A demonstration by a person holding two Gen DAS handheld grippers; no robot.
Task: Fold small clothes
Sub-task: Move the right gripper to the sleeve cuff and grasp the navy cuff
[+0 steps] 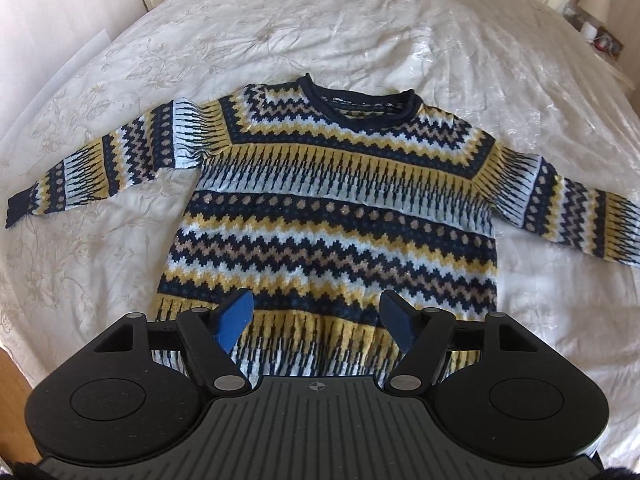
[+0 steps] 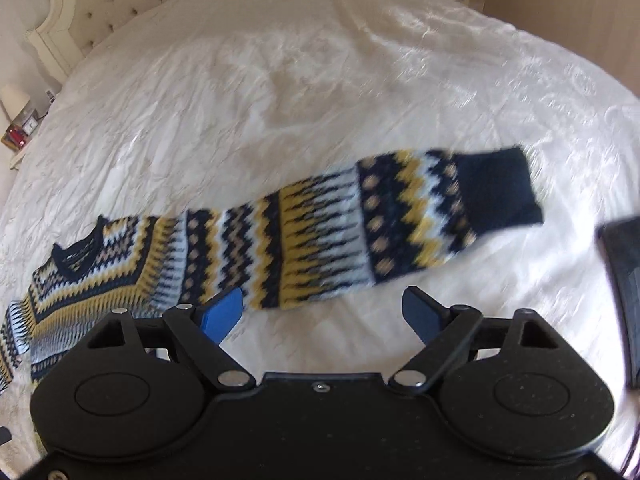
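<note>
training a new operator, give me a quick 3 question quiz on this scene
1. True or false: the sweater lies flat with both sleeves spread out.
2. The left gripper hovers over which part: (a) collar, (b) hem, (c) cuff?
3. Which sweater part lies just ahead of the right gripper?

Key: 1 true. 2 b, jaws apart, holding nothing. 3 a sleeve, dark cuff at its end; jaws also apart on the bed.

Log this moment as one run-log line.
stage: pre-fold | sweater: flat on bed, sleeves spread | left claw: open above hem | right claw: open near right sleeve
</note>
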